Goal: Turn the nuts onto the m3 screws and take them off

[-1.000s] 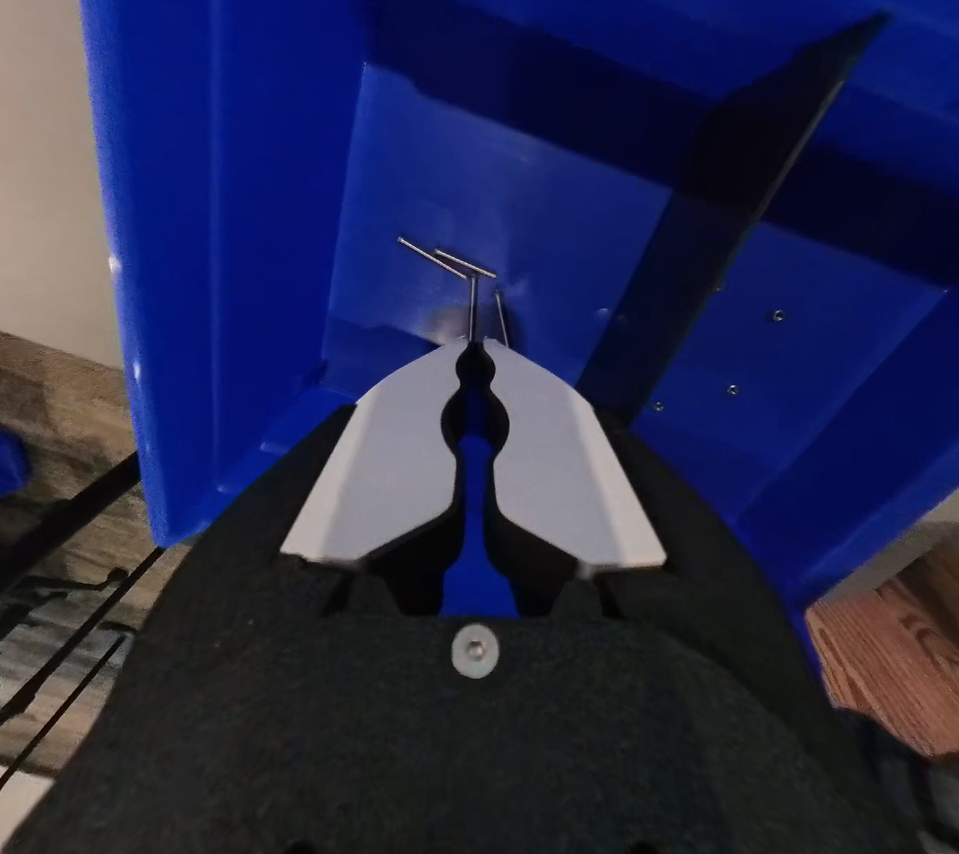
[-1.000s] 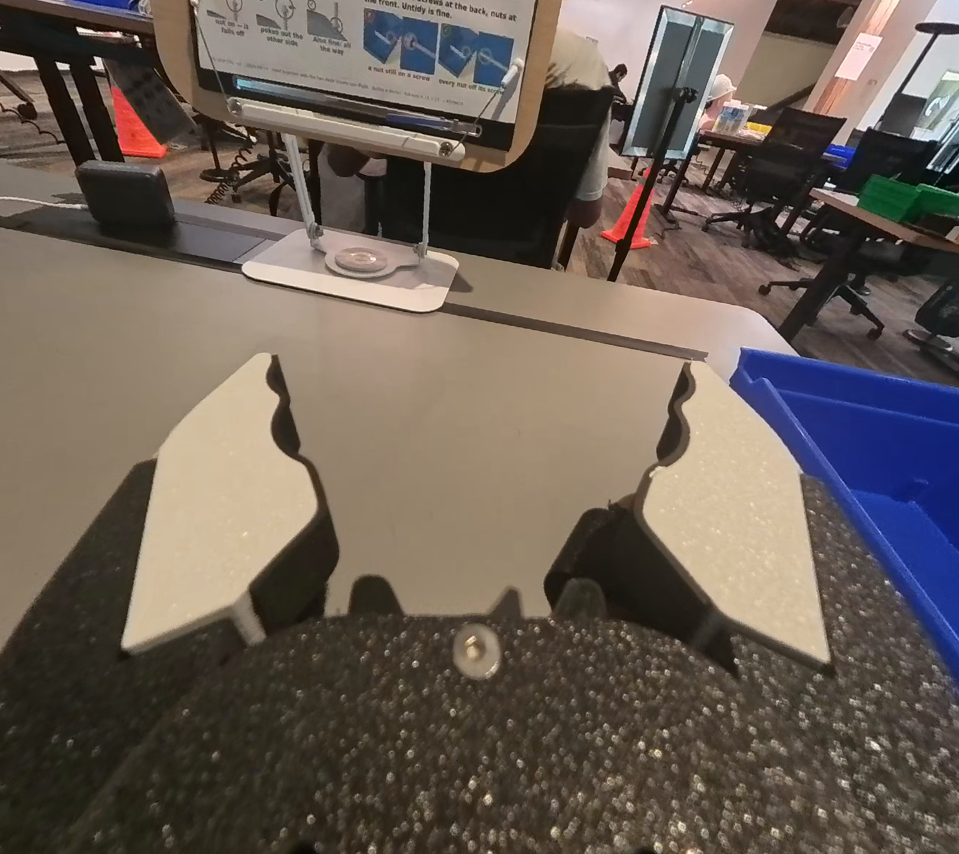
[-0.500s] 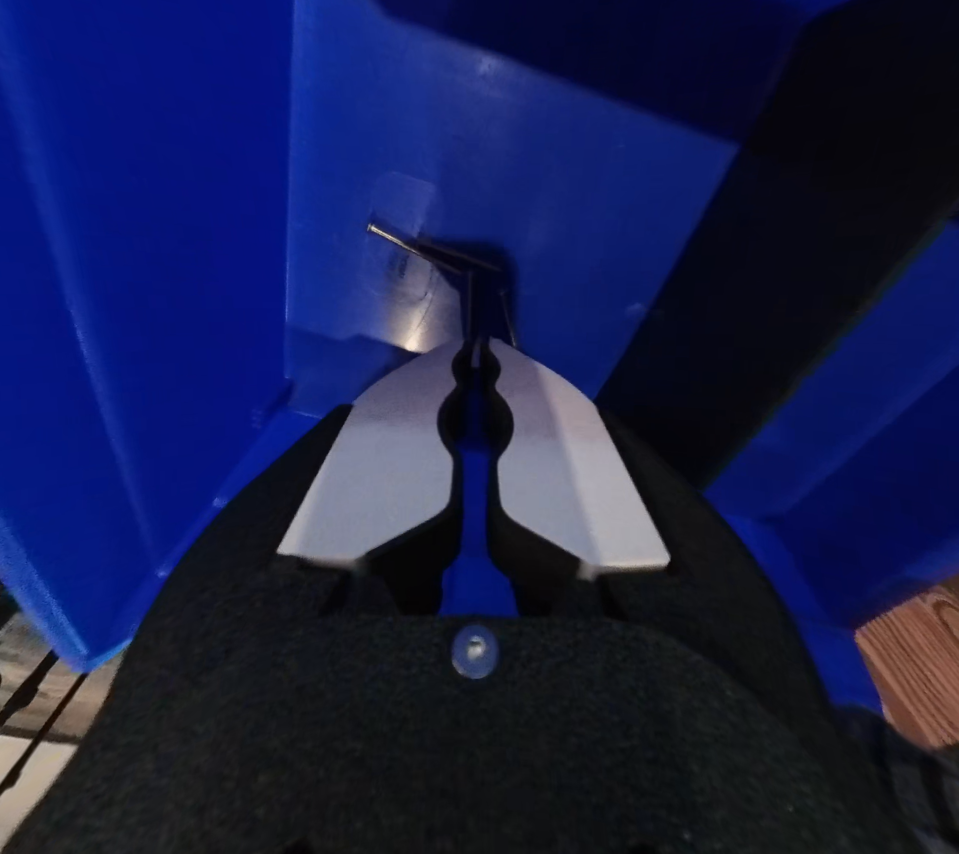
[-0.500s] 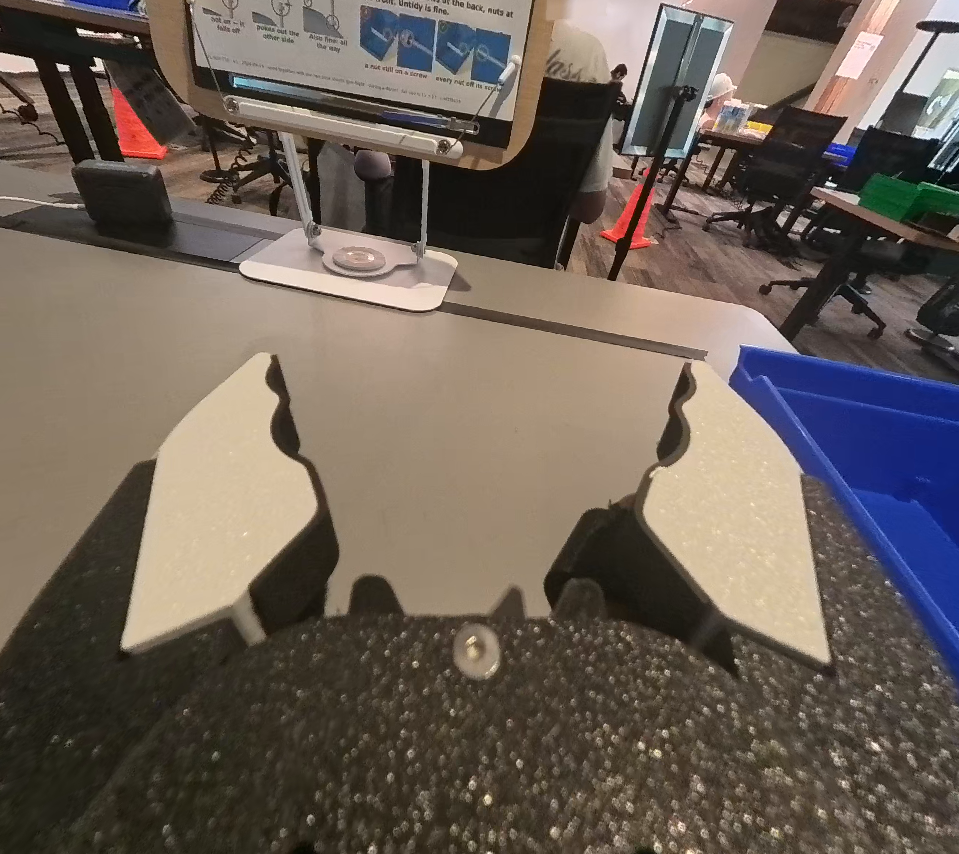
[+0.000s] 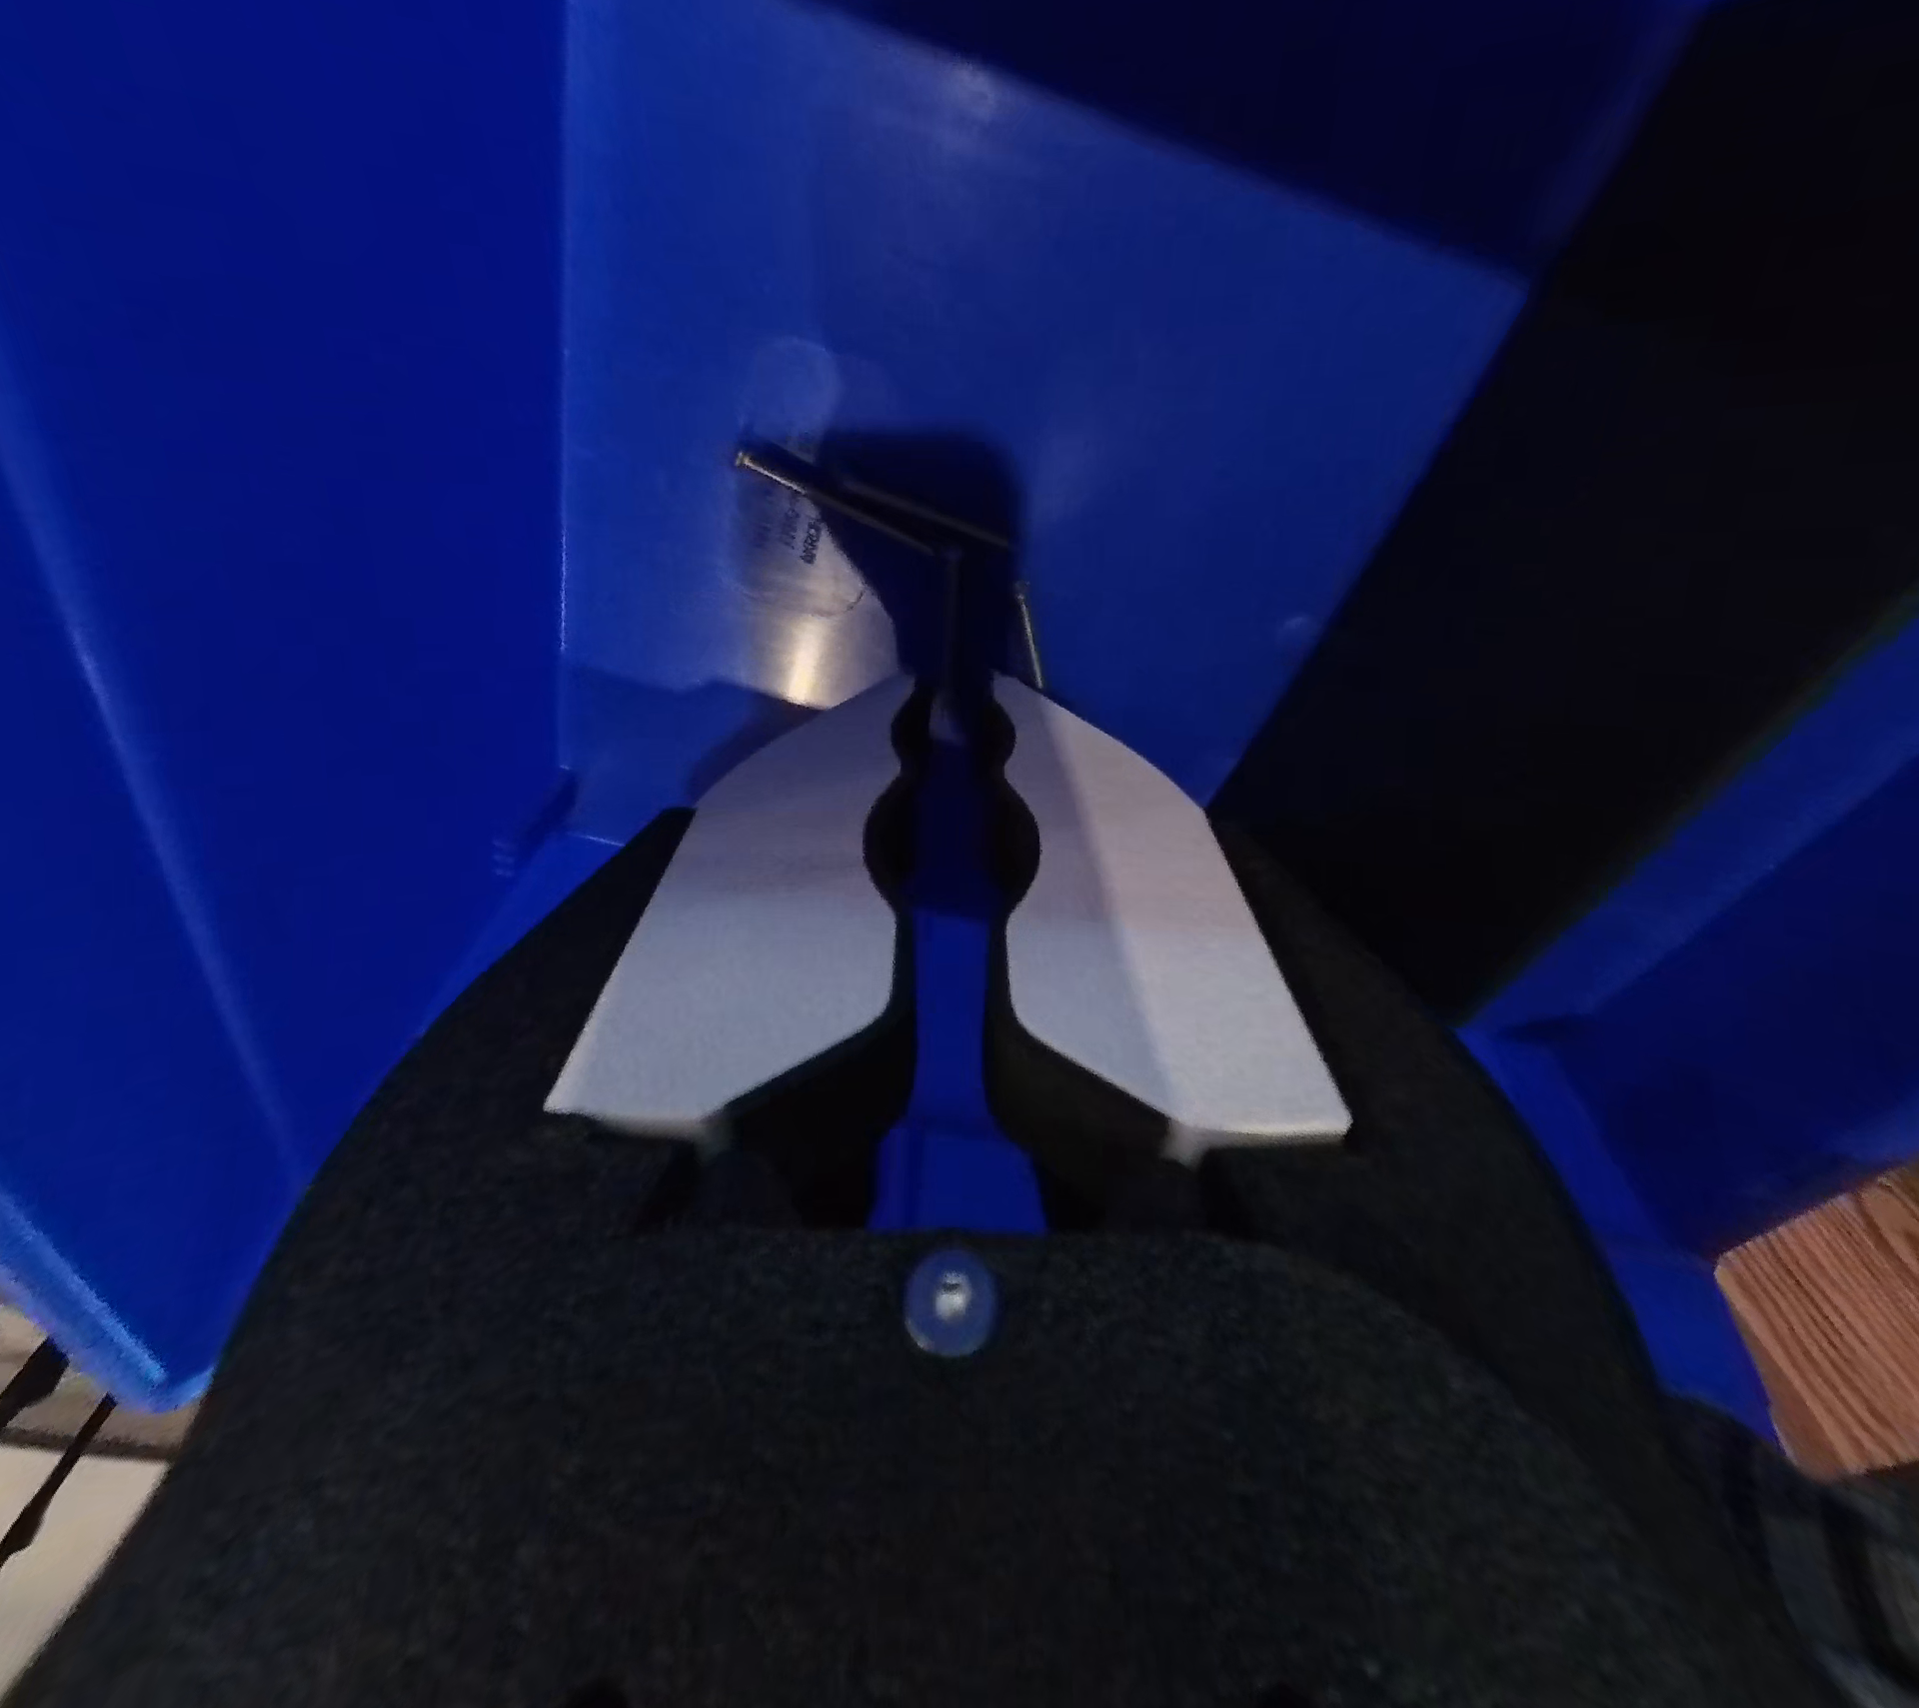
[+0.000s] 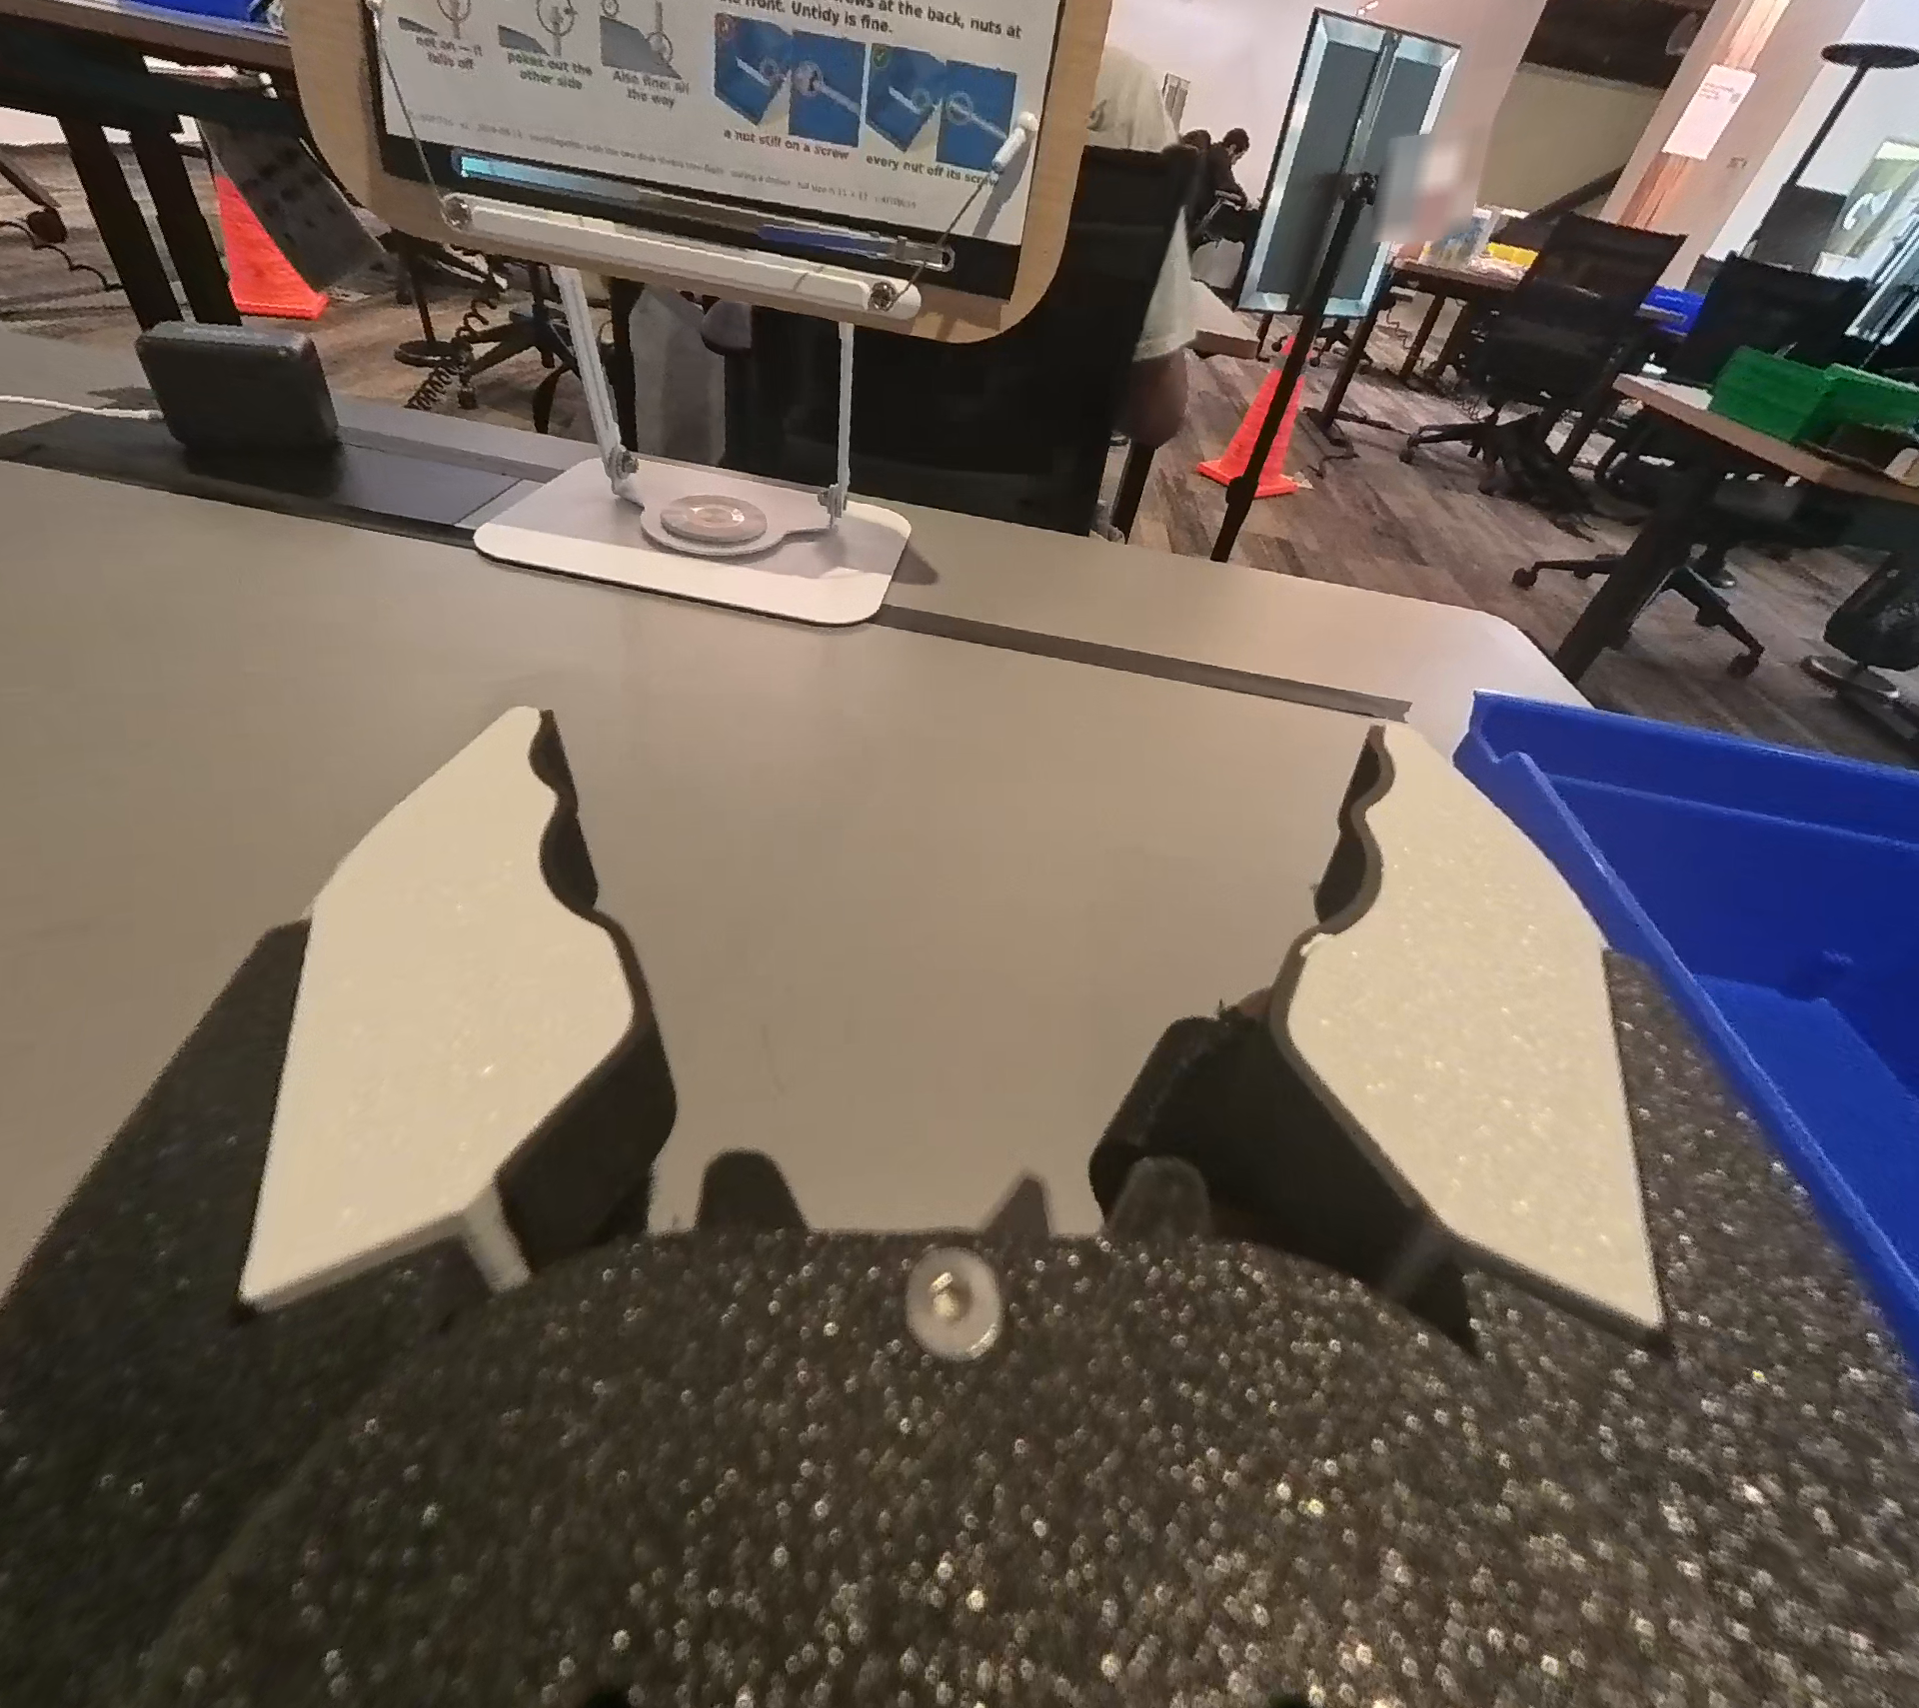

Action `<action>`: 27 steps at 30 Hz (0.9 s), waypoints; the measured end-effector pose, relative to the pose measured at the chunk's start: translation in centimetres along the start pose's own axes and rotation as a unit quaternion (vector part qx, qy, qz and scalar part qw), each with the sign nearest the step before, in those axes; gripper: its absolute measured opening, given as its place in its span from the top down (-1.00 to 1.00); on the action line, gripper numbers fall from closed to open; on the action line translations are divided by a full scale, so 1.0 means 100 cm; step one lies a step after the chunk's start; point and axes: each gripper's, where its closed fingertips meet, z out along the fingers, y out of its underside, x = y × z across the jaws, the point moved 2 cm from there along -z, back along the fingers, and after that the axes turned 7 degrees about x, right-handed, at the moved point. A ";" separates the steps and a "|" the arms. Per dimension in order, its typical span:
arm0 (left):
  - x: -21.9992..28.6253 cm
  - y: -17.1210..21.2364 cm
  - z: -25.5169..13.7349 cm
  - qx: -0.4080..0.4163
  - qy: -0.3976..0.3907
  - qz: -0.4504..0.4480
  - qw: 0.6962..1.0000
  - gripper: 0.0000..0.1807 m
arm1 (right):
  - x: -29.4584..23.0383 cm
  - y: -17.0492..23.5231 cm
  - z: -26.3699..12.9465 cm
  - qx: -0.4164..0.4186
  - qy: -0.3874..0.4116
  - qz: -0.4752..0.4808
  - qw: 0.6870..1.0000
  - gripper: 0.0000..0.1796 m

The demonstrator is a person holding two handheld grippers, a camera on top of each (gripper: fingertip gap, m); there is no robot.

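Left claw (image 5: 953, 703): inside the blue bin (image 5: 312, 412), tips nearly together, clamped on one thin dark screw (image 5: 953, 620) that stands out straight ahead of the tips. Whether a nut sits on it cannot be told.

Other screws, placed relative to the held screw: two lie crossed just beyond its far end, one (image 5: 774, 474) reaching up and left, one (image 5: 914, 516) slanting across to the right; a fourth (image 5: 1028, 630) lies just right of it, near the right fingertip. All rest on the bin floor, partly in the claw's shadow.

Black divider (image 5: 1558, 568): a dark wall right of the held screw, splitting the bin into compartments; the screws are in the left one.

Right claw (image 6: 961, 812): spread wide, holding nothing, hanging over the bare grey surface (image 6: 312, 672).

Second blue bin (image 6: 1713, 879): on the surface, right of the right claw.

Instruction sheet on white stand (image 6: 706, 537): at the surface's far edge, beyond the right claw.
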 end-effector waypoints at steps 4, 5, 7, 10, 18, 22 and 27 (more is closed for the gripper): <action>-0.001 0.000 0.001 -0.007 0.000 -0.001 1.000 0.88 | 0.001 -0.001 0.000 0.001 0.000 0.001 1.000 -0.51; -0.001 0.000 0.002 -0.008 0.000 -0.001 1.000 0.88 | 0.001 -0.001 0.000 0.001 0.000 0.001 1.000 -0.51; -0.001 0.000 0.003 -0.013 0.002 -0.002 1.000 0.88 | 0.001 -0.002 -0.001 0.002 0.000 0.001 1.000 -0.51; 0.001 -0.002 0.007 -0.023 0.009 0.001 1.000 0.88 | 0.004 -0.002 -0.001 0.002 0.001 0.002 1.000 -0.51; 0.001 -0.006 0.010 -0.032 0.014 0.006 0.999 0.95 | 0.007 -0.003 -0.003 0.004 0.004 0.004 1.000 -0.51; 0.001 -0.006 0.010 -0.034 0.007 0.003 0.999 0.96 | 0.007 -0.004 -0.004 0.005 0.004 0.008 1.000 -0.51; 0.003 -0.001 0.007 -0.036 -0.004 -0.010 0.999 0.97 | 0.003 -0.008 -0.001 0.012 0.003 0.009 1.000 -0.50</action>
